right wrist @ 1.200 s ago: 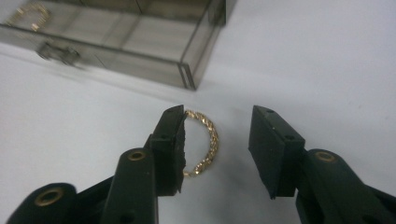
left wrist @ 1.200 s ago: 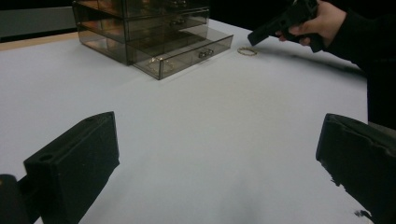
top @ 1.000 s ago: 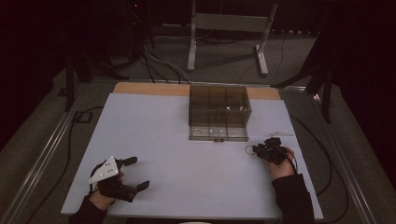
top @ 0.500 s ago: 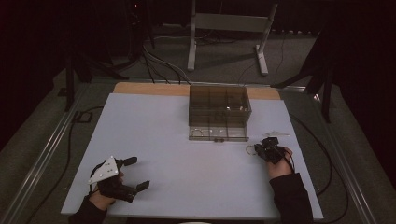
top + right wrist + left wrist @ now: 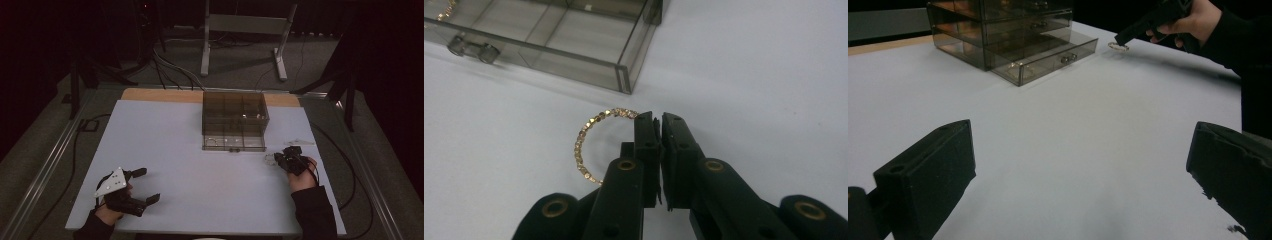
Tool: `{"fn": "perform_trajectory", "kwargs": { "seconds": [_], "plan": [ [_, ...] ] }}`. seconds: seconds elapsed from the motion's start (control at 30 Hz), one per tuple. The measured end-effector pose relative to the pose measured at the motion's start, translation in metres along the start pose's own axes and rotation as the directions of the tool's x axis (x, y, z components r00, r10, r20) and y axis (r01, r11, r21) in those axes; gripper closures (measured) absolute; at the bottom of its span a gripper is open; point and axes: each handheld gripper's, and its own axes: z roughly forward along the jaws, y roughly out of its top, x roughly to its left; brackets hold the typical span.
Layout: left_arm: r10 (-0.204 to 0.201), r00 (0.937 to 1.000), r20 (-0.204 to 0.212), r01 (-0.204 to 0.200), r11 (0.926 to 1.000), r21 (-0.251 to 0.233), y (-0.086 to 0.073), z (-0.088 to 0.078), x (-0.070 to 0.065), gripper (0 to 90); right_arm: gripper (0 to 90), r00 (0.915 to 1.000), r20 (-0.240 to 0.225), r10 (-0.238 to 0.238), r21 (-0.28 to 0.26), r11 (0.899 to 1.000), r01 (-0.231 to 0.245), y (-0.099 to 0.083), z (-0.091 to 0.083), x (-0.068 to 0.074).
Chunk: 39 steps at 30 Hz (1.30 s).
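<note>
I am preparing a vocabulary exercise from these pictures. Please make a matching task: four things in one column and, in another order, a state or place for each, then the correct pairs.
Things:
1. left tool
2. right tool
3. beaded bracelet
4. drawer box

States or places:
A. smoky and see-through, at the far middle of the table
B. jaws wide apart, holding nothing
C. gold, lying on the white table, pinched at one end
D. jaws pressed together

Pairs: 1-B, 2-D, 3-C, 4-A

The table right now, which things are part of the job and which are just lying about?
In use:
beaded bracelet, pinched by the right gripper
smoky drawer box, bottom drawer open

Idle:
left gripper, jaws open, empty
clear flat piece behind the right hand
</note>
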Motion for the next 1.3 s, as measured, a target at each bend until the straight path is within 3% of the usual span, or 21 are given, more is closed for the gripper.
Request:
{"fn": "perform_trajectory", "kwargs": {
  "seconds": [0.7,1.3],
  "plan": [
    [0.001,1.0000,-0.001,-0.001,1.0000,0.003,0.000,0.000,0.000,0.4,86.4,0.9989,-0.029,-0.035,-0.031,0.999,0.034,0.025,-0.009,0.016],
    [-0.003,1.0000,0.001,0.003,1.0000,-0.003,0.000,-0.001,0.001,0.4,86.3,0.9925,-0.071,-0.099,-0.071,0.993,0.094,0.063,-0.005,0.048]
  ]
}}
